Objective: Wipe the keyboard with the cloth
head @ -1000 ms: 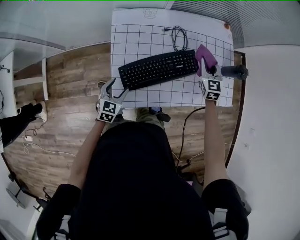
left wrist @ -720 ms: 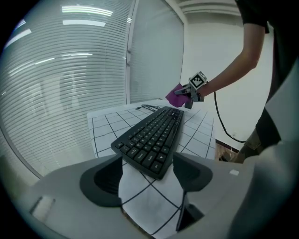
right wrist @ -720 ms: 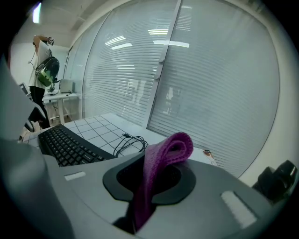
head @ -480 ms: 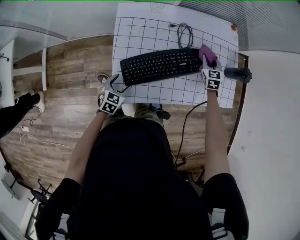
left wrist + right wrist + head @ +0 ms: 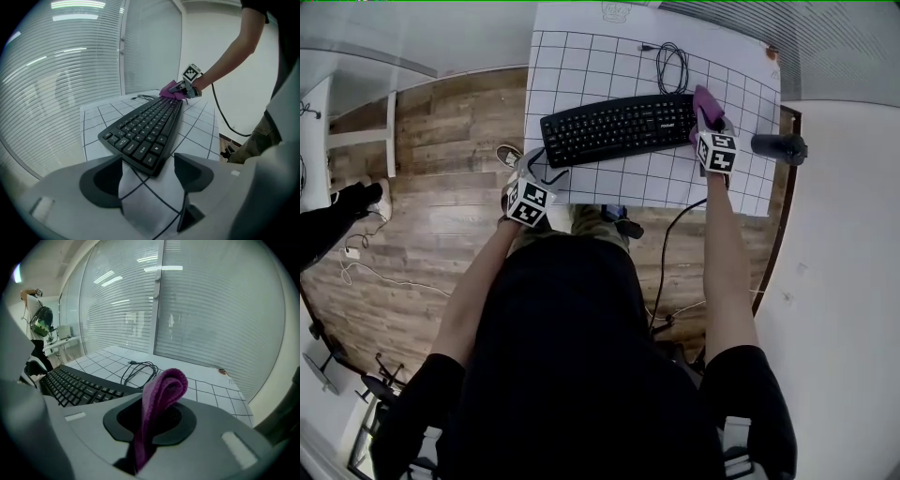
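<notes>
Right tongs are clamped on the purple cloth, with the fold sticking up past the jaws so it can drag over keys. Left tongs are wide apart, just been opening, gripping nothing. The keyboard corner sits right ahead of them; my guess is I'm lining up to steady it. The cloth is at the keyboard's right end. Versus a second ago, both tongs have dropped toward the keyboard, and the left is nearer its corner.

The left gripper is held near left, its jaws just opened wide with nothing gripped. The right gripper, farther right, is clamped on the cloth.
</notes>
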`<state>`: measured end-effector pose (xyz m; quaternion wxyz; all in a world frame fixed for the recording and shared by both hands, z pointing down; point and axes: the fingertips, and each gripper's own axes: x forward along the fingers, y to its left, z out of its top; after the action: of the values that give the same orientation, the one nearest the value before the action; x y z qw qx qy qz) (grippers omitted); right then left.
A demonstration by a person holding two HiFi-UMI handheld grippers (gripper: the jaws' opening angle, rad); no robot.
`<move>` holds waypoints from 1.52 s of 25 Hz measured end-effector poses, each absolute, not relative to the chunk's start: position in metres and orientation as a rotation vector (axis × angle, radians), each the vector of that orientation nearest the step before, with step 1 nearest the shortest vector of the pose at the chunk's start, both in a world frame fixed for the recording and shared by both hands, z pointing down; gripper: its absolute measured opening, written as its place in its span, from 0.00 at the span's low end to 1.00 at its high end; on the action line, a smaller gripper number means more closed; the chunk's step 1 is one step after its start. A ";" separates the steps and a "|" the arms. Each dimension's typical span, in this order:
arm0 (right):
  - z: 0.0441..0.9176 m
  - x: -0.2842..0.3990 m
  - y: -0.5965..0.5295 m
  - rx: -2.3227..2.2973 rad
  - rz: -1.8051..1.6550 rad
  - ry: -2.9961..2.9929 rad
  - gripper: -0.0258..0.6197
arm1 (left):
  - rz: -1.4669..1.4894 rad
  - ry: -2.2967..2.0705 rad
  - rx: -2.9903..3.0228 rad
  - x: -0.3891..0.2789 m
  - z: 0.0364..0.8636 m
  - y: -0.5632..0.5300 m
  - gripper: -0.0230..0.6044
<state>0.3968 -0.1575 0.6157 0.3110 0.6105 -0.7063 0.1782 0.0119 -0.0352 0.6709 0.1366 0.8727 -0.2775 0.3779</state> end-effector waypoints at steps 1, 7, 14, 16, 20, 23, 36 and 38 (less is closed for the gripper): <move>0.619 0.394 -0.157 1.603 0.486 -1.870 0.14 | 1.096 -0.806 2.528 0.012 0.671 -0.035 0.56; 0.633 0.378 -0.157 1.574 0.547 -1.878 0.14 | 1.081 -0.851 2.521 0.012 0.672 -0.036 0.56; 0.638 0.369 -0.157 1.587 0.611 -1.900 0.14 | 1.049 -0.896 2.514 0.012 0.672 -0.038 0.55; 0.640 0.366 -0.158 1.588 0.612 -1.899 0.14 | 1.039 -0.912 2.495 0.012 0.672 -0.039 0.55; 0.640 0.365 -0.158 1.609 0.629 -1.895 0.14 | 1.037 -0.930 2.498 0.013 0.673 -0.040 0.55; 0.639 0.366 -0.158 1.621 0.630 -1.889 0.14 | 1.048 -0.918 2.521 0.014 0.674 -0.039 0.55; 0.640 0.345 -0.155 1.588 0.606 -1.898 0.14 | 1.064 -0.913 2.530 0.012 0.674 -0.037 0.55; 0.640 0.342 -0.155 1.579 0.609 -1.909 0.14 | 1.068 -0.912 2.535 0.012 0.674 -0.037 0.55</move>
<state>0.3416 -0.1546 0.6401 0.2911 0.5921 -0.7158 0.2285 0.0120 -0.0374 0.6741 0.1213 0.8683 -0.3123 0.3658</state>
